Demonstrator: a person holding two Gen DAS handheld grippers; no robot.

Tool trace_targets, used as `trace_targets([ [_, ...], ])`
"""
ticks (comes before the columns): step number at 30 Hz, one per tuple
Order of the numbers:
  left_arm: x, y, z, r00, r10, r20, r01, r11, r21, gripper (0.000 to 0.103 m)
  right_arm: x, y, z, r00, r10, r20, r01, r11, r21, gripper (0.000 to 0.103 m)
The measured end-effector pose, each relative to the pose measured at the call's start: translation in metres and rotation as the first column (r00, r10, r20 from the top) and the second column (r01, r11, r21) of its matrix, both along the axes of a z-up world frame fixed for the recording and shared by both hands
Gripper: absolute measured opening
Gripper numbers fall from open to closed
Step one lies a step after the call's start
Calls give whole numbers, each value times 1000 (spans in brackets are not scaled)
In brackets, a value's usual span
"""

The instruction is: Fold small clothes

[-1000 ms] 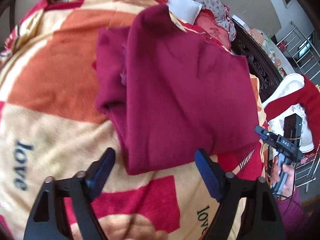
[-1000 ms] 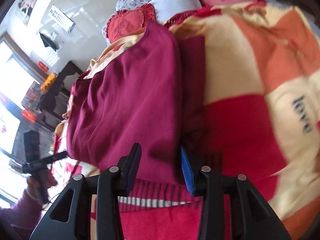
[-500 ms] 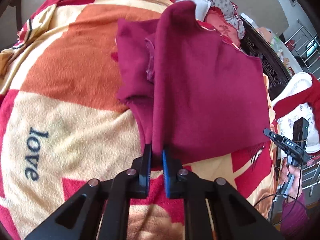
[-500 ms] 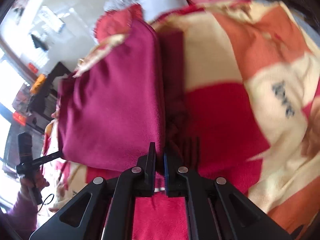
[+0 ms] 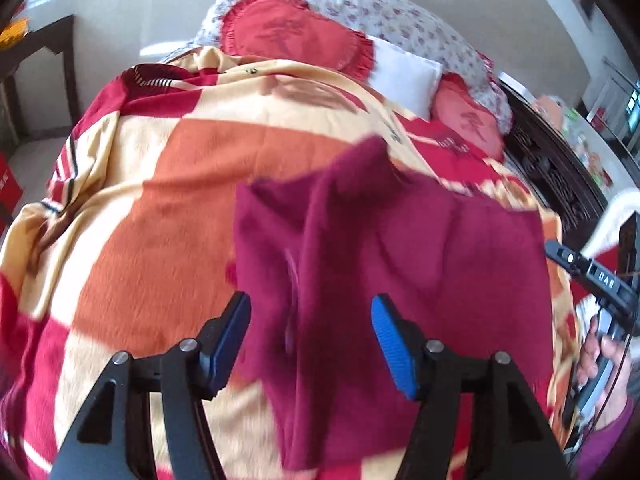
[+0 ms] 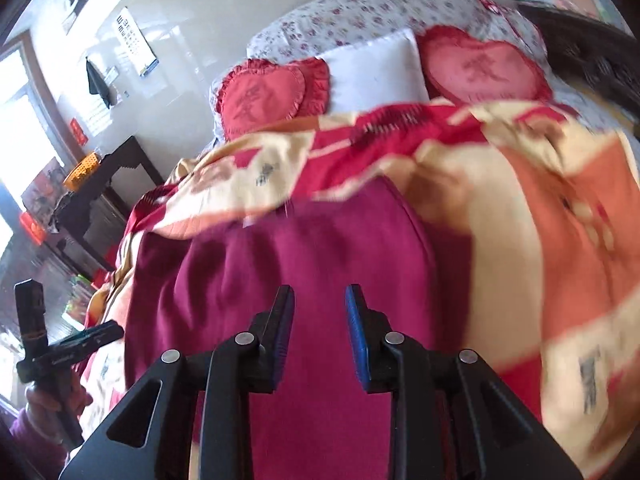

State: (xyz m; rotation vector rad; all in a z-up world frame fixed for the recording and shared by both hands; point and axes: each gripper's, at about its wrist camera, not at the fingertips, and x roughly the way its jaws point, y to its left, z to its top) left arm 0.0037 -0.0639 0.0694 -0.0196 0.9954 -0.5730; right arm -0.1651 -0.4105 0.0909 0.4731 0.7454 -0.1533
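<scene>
A maroon garment lies partly folded on the patterned blanket; it also shows in the right wrist view. My left gripper is open, its blue pads either side of the garment's near folded edge, holding nothing. My right gripper is open just above the garment's near part, holding nothing. The right gripper appears at the right edge of the left wrist view; the left gripper appears at the left edge of the right wrist view.
Red heart cushions, a white pillow and a floral quilt lie at the head of the bed. A dark side table stands by the wall. A dark carved headboard runs along the bed's right side.
Both grippers closed on the garment's edge half a second ago; now both have opened and let it go. The garment lies lower and the cameras have tilted up towards the pillows.
</scene>
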Motion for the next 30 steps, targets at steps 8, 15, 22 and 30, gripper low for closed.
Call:
trace_targets([
  [8, 79, -26, -22, 983, 173, -58, -169, 983, 69, 68, 58, -33, -28, 991, -120, -60, 118, 992, -35, 6],
  [15, 82, -23, -36, 981, 180, -72, -174, 982, 76, 71, 67, -38, -36, 989, -117, -93, 112, 992, -60, 1],
  [22, 44, 0, -11, 989, 138, -53, -134, 989, 68, 71, 41, 13, -4, 1000, 6, -27, -7, 998, -56, 2],
  [30, -6, 25, -13, 992, 121, -25, -117, 986, 120, 71, 83, 102, -9, 968, 246, -42, -247, 969, -21, 3],
])
